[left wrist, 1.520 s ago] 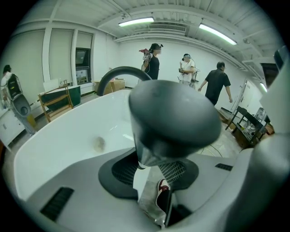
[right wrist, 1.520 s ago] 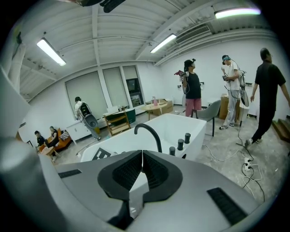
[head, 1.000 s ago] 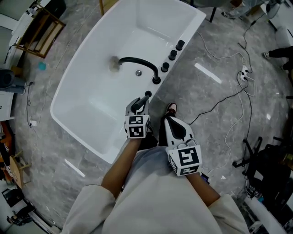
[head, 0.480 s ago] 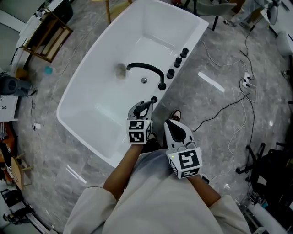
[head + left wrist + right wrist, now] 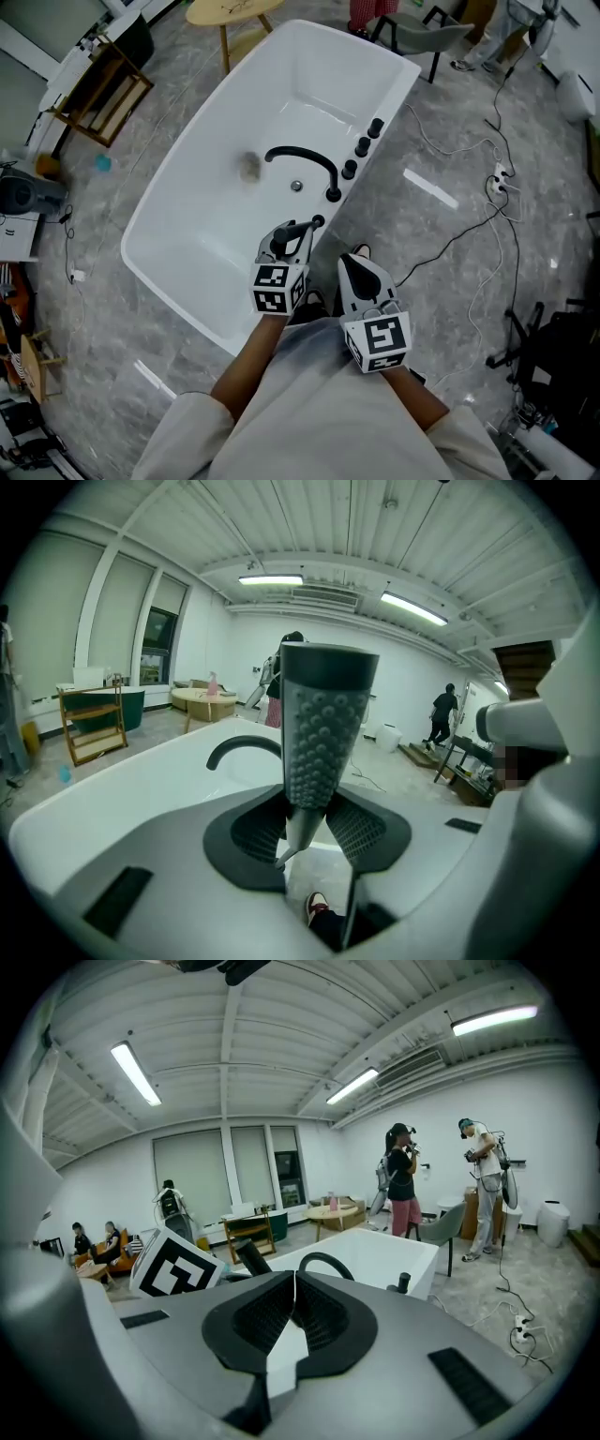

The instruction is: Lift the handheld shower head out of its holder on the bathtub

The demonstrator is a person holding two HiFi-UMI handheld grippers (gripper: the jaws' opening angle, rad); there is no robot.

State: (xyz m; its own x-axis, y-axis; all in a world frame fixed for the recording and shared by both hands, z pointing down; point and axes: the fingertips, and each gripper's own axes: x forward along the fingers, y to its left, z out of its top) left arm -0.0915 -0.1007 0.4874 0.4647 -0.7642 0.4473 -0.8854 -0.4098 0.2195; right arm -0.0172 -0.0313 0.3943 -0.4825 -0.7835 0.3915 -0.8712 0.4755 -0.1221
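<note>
The left gripper grasps the black handheld shower head by its tapered handle, holding it upright over the near rim of the white bathtub. It is close to the arched black faucet and the 3 knobs. The right gripper hangs just beside it, jaws clenched on nothing.

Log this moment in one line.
left gripper: shut on shower head | right gripper: shut, empty | shower head: narrow end between jaws, nozzle face toward left gripper view
</note>
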